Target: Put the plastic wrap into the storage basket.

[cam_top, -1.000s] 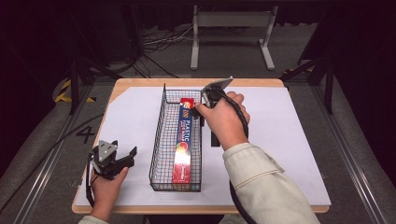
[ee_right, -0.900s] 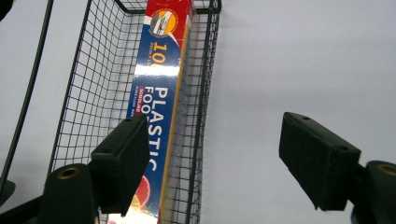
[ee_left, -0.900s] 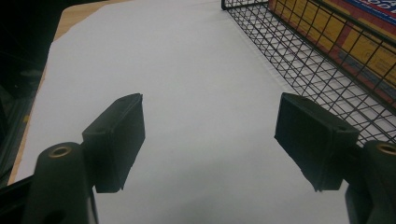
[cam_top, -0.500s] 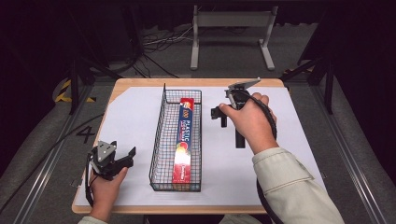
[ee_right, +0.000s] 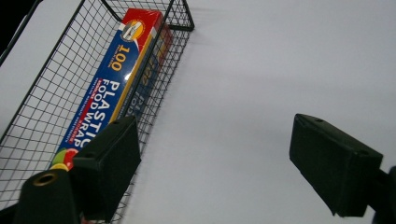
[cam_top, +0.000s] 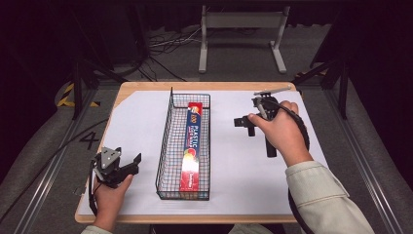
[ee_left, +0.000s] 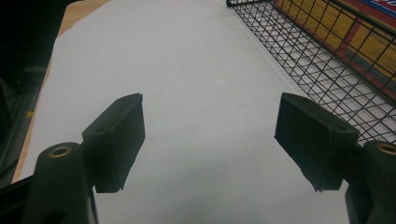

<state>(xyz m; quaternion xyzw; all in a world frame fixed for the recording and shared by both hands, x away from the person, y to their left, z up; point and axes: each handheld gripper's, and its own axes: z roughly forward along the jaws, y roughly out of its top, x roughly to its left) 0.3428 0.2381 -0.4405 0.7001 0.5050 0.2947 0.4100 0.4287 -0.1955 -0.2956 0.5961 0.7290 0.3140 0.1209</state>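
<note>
1. Plastic wrap box (cam_top: 192, 144) in wire basket (cam_top: 165, 141), table (cam_top: 146, 87) centre.
2. Right hand-held gripper (cam_top: 243, 122) open, empty, right of basket.
3. Left hand-held gripper (cam_top: 134, 163) open, empty, left.
4. Placement apparently done; nothing evidently left.

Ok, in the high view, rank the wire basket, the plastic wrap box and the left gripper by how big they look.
1. wire basket
2. plastic wrap box, lying inside it
3. left gripper, smallest, even though it sits nearer the camera

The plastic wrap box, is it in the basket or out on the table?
In. The plastic wrap box lies flat along the bottom of the wire basket, with the mesh walls around it. Both tongs are open and away from it.
</note>
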